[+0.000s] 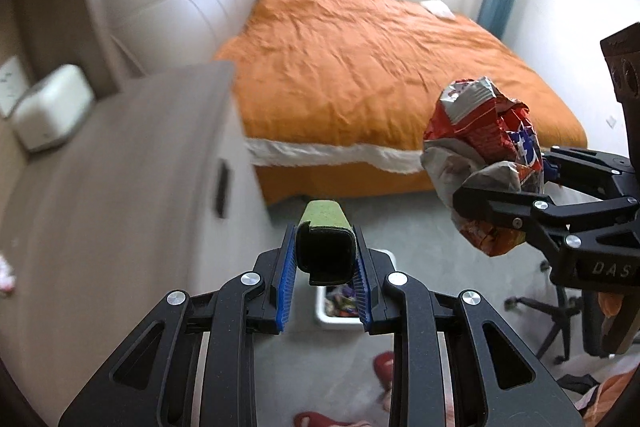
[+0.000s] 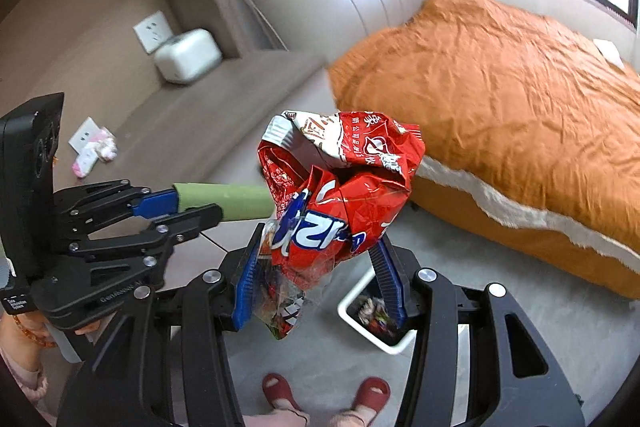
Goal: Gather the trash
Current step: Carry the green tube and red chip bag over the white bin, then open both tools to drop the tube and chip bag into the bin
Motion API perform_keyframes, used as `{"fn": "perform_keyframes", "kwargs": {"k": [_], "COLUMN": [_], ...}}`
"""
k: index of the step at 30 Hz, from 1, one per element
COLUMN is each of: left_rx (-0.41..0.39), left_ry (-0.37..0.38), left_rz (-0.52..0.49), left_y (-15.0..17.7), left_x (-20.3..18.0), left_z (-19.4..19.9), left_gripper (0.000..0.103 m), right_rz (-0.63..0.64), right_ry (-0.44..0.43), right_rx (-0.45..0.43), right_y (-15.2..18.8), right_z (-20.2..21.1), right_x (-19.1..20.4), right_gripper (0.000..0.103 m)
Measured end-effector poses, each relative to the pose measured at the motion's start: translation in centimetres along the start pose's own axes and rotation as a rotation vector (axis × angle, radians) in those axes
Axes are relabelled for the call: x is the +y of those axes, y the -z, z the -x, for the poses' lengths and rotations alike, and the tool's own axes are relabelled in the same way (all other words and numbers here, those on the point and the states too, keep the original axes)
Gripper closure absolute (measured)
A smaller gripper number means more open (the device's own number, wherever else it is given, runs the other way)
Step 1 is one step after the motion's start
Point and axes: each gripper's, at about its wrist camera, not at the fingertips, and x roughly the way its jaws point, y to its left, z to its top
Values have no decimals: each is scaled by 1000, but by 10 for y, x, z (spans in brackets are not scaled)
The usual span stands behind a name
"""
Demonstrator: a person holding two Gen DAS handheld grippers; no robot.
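Clamped in my left claw (image 1: 325, 259) is a green, dark-ended box-like wrapper (image 1: 326, 227), pinched tight between the blue pads, and my right claw (image 2: 320, 267) grips a crumpled red snack bag (image 2: 340, 195) whose clear, torn tail hangs down between the fingers. Both claws are loaded and pointing down, side by side. Below them, on the grey floor (image 2: 520, 339), stands a white bin (image 2: 352, 311) with a jumble of colourful wrappers already inside, so I judge the collecting well under way: these two pieces are picked up and only need dropping in. Further off, on the beige worktop (image 2: 208, 115) beside the bed, some pink-and-white scraps (image 2: 96, 151) remain, which I take for trash not yet collected, though blur keeps me from telling what they are. A white case (image 2: 188, 55) sits at the back of that worktop near a wall socket (image 2: 154, 31). Beyond lies the orange bed (image 1: 360, 67) with a small white thing (image 1: 438, 7) near its far edge, too small to identify. My claws hide much of the bin, so how full it is I cannot tell.
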Motion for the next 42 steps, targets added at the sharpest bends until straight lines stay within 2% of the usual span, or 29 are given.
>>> {"fn": "perform_keyframes", "kwargs": {"k": [6,9,17,21,25,26,27,28,29,30,31,36,42], "left_rx": [94,150,295,348,394,406,415,421,429,433,427,451,453], "left_ry": [61,87,122,126,132,133,133,129,137,141,130,109,102], "left_rz": [-14,-8,47,75,81,82,85,94,112,123,125,113,100], "left_y": [8,22,81,109,131,137,140,145,149,154,157,165,162], "left_x": [-38,-47,-41,-37,-35,-35,-35,-34,-33,-32,-32,-34,-33], "left_z": [-76,-129,-265,-318,-366,-378,-383,-393,-402,-407,-411,-426,-416], "left_gripper": [78,78,78,78,78,78,77,67,32,15,8,7,6], "right_rz": [-53,-71,-96,-78,-77,-78,-83,-100,-113,-124,-140,-167,-142], "right_ry": [0,1,-24,-26,-31,-34,-38,-41,-38,-29,-28,-19,-15], "right_rx": [78,127,262,327,372,380,390,403,406,408,426,465,468], "right_y": [21,38,94,127,152,157,161,167,169,172,177,187,187], "right_z": [-34,-69,-182,-238,-277,-286,-293,-303,-308,-314,-321,-336,-331], "right_x": [-48,-73,-126,-144,-157,-162,-165,-171,-174,-179,-185,-194,-183], "right_gripper": [51,51,51,51,51,50,42,31,6,4,4,4,4]}}
